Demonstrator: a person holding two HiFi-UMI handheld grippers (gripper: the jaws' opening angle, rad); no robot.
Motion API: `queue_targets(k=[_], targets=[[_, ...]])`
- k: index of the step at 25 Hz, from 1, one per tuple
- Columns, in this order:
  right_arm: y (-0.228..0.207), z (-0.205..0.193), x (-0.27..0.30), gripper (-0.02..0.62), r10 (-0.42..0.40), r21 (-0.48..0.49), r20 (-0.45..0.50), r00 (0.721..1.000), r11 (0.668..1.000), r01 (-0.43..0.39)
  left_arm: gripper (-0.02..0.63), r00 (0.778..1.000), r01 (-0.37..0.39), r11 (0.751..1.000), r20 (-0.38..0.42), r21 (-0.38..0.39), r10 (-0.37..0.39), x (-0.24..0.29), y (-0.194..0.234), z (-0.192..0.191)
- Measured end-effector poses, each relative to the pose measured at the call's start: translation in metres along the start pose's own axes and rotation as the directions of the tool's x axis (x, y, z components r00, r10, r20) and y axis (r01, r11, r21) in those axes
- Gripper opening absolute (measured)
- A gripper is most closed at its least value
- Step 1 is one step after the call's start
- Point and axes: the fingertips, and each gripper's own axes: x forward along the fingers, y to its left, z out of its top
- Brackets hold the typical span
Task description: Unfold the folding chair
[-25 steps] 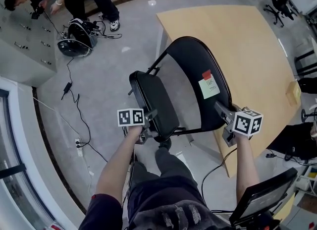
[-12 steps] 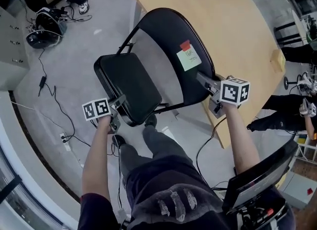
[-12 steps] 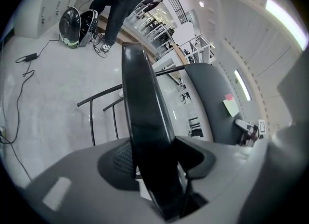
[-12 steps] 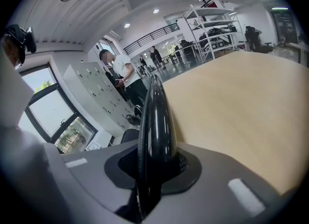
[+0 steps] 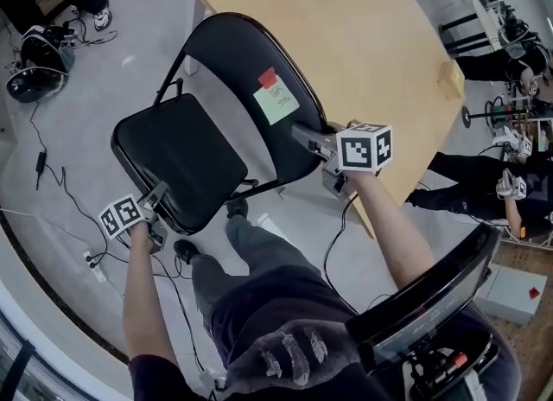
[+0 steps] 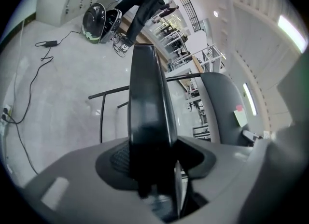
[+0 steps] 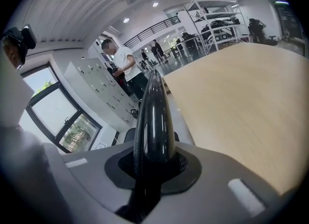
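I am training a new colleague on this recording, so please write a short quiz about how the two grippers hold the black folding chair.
1. True or false: the right gripper is shut on the edge of the curved black backrest.
2. What does the left gripper clamp? A) the black padded seat; B) a metal leg; C) nothing.
3. Fill in: the pale green paper note sticks on the ____.
Key: 1 true; 2 A; 3 backrest.
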Motion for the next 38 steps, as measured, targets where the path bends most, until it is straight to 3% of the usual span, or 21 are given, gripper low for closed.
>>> queue_targets(k=[7, 11, 15, 25, 38], targets=[[0.027, -0.011, 0.006, 0.060, 0.016, 0.036, -0.042, 0.999, 0.999, -0.014, 0.225, 0.999, 0.026, 0.998, 0.035, -0.058, -0.024, -0.016, 0.042, 0.000], [0.029, -0.048, 0.028, 0.063, -0.023, 0.032, -0.041, 0.999, 0.999, 0.024, 0.233, 0.996, 0.061, 0.996, 0.072, -0.070, -0.056, -0.014, 0.097, -0.005], [0.049, -0.065, 0.047, 0.064, 0.020, 0.025, -0.023, 1.000, 1.000, -0.020, 0.242, 0.995, 0.063, 0.995, 0.077, -0.083, -0.056, -0.020, 0.133, -0.014], [0.072, -0.095, 0.083, 0.067, 0.028, 0.034, -0.029, 0.999, 0.999, -0.027, 0.265, 0.993, 0.074, 0.992, 0.101, -0.097, -0.064, -0.027, 0.210, -0.018], [0.078, -0.102, 0.084, 0.072, 0.053, 0.061, -0.039, 0.998, 0.997, -0.051, 0.301, 0.989, 0.096, 0.989, 0.127, -0.116, -0.081, -0.021, 0.246, -0.025]])
